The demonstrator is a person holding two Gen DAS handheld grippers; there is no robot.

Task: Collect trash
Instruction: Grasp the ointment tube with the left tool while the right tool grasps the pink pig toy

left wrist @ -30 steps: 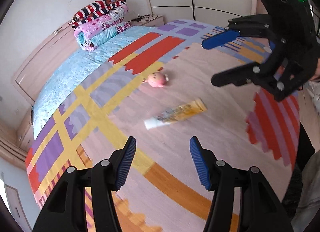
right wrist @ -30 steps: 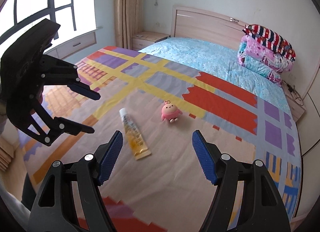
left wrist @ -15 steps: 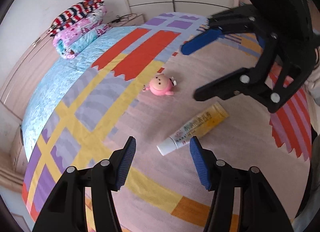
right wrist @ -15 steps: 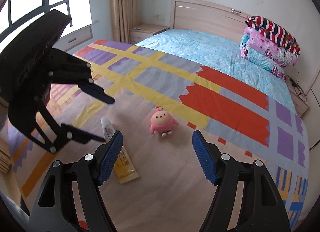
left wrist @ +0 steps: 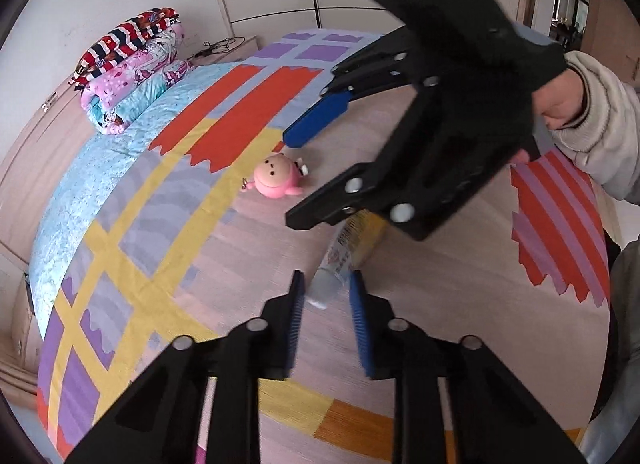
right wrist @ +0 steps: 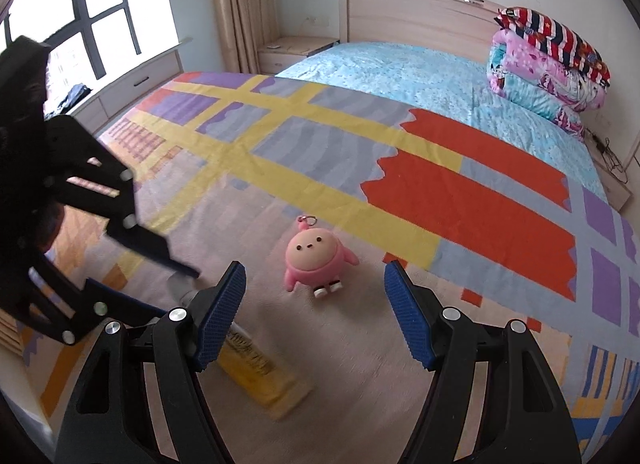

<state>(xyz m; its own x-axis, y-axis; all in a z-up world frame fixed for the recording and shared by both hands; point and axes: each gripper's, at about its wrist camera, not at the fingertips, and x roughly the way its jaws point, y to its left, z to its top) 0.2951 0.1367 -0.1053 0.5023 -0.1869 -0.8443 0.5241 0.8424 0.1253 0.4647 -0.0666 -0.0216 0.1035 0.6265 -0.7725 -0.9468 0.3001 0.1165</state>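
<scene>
On bedspread (left wrist: 168, 248): tube (left wrist: 340, 264), pink toy (left wrist: 278, 182)

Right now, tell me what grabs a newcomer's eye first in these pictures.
The left gripper is closing around the cap end of a yellow-and-white tube lying on the patchwork blanket. Just beyond sits a pink plush keychain, with the open right gripper hovering in front of it.

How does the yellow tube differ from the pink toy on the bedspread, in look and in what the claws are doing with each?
The yellow tube is long and flat with a white cap end; the pink toy is round and plump with a key ring. The left claw is closing around the tube's cap end, while the toy lies untouched ahead of the open right claw. Both lie on the patterned bedspread.
</scene>
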